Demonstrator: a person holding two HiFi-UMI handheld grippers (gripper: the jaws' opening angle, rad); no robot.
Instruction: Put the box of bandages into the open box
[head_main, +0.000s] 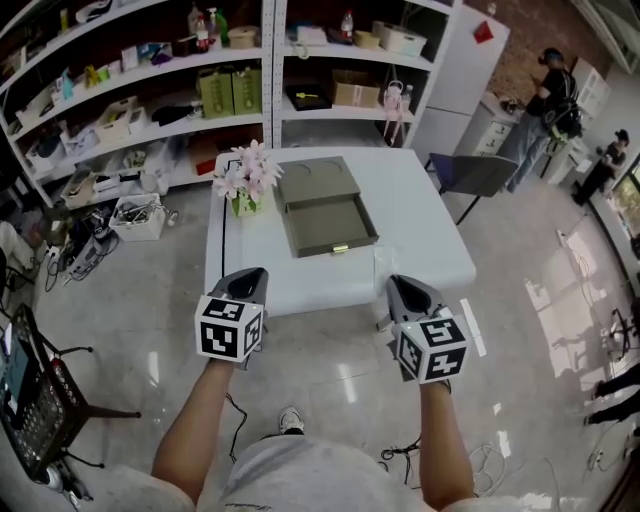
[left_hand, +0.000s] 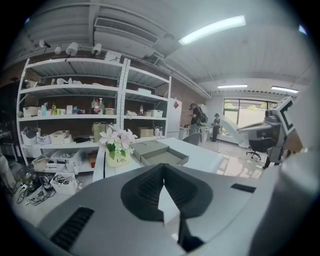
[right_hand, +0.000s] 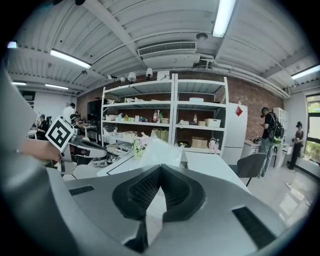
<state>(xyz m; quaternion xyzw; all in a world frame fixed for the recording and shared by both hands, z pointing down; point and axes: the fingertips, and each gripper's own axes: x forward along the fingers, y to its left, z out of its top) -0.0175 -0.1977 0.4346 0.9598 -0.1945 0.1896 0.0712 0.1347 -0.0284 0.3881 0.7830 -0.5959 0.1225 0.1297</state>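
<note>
The open olive box (head_main: 325, 225) lies on the white table (head_main: 420, 225), its lid (head_main: 315, 180) just behind it; the same box (left_hand: 162, 157) shows in the left gripper view. A small yellow spot (head_main: 341, 248) sits at its front wall. No box of bandages can be made out. A clear plastic bag (right_hand: 157, 150) lies on the table's near right part. My left gripper (head_main: 252, 275) (left_hand: 163, 167) and right gripper (head_main: 400, 283) (right_hand: 160, 169) hover before the table's near edge, both shut with nothing in them.
A pot of pink flowers (head_main: 245, 180) stands left of the olive box. Stocked shelves (head_main: 240, 90) line the back wall, with clutter on the floor at left (head_main: 135, 215). A grey chair (head_main: 475, 175) stands right of the table. Two people (head_main: 550, 90) stand far right.
</note>
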